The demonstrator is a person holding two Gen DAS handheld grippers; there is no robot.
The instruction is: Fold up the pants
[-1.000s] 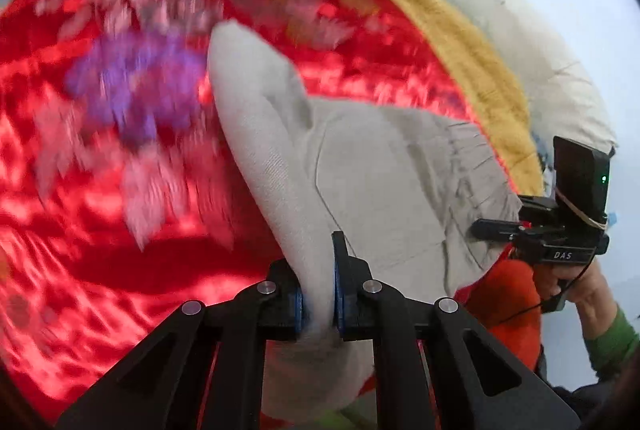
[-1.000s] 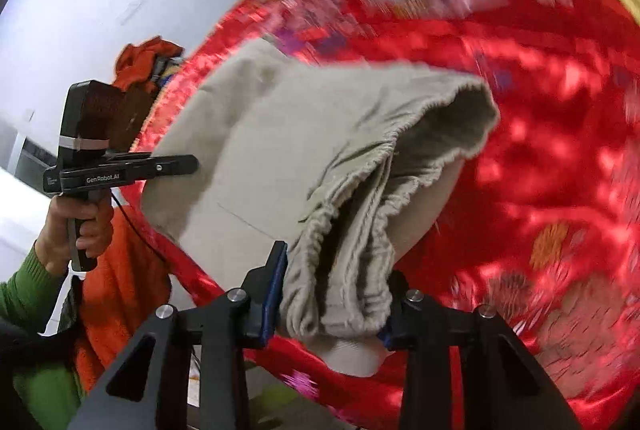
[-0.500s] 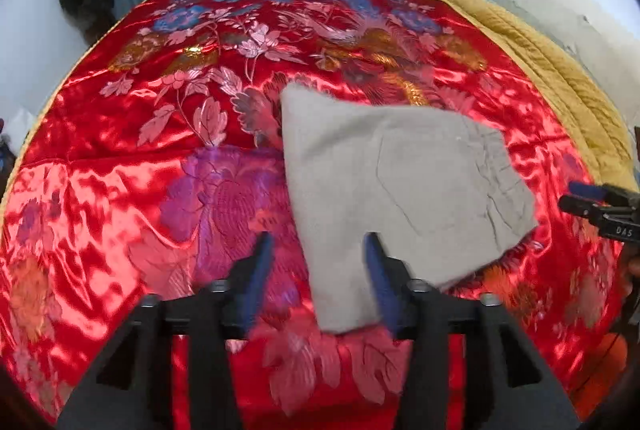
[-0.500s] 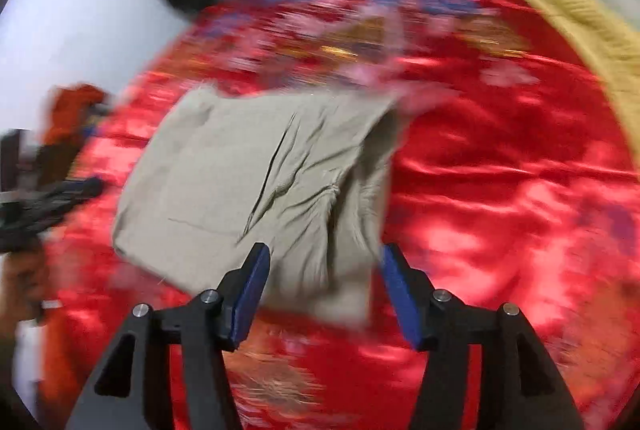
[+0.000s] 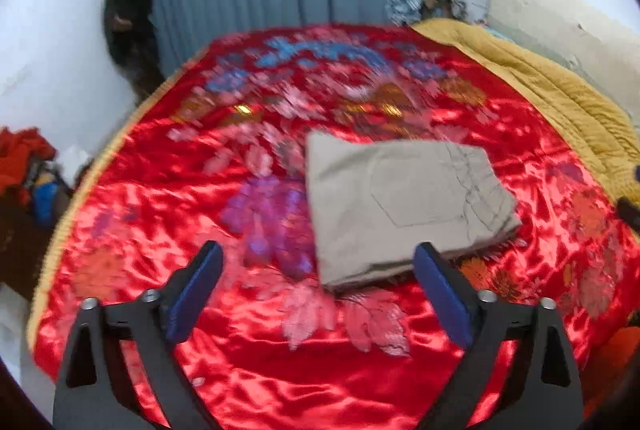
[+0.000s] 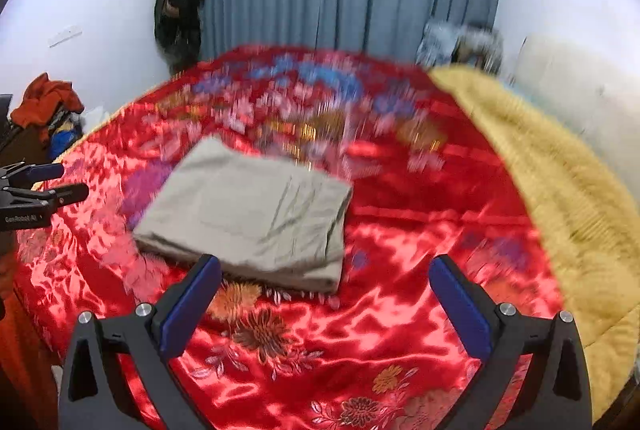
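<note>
Left wrist view: left claw (image 5: pixel 316 294) spread wide, holding nothing, above red bedspread (image 5: pixel 160 190). Folded pants (image 5: pixel 404 214) lie flat on bedspread just beyond right finger. Right claw (image 6: pixel 326 302) likewise spread, empty; pants (image 6: pixel 252 214) beyond left finger. Yellow blanket (image 6: pixel 560 190) along bed's right side.

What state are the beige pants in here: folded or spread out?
Folded. The pants lie as a compact stacked rectangle on the red bedspread, layered edges visible in the right wrist view. Both grippers are open, apart.
</note>
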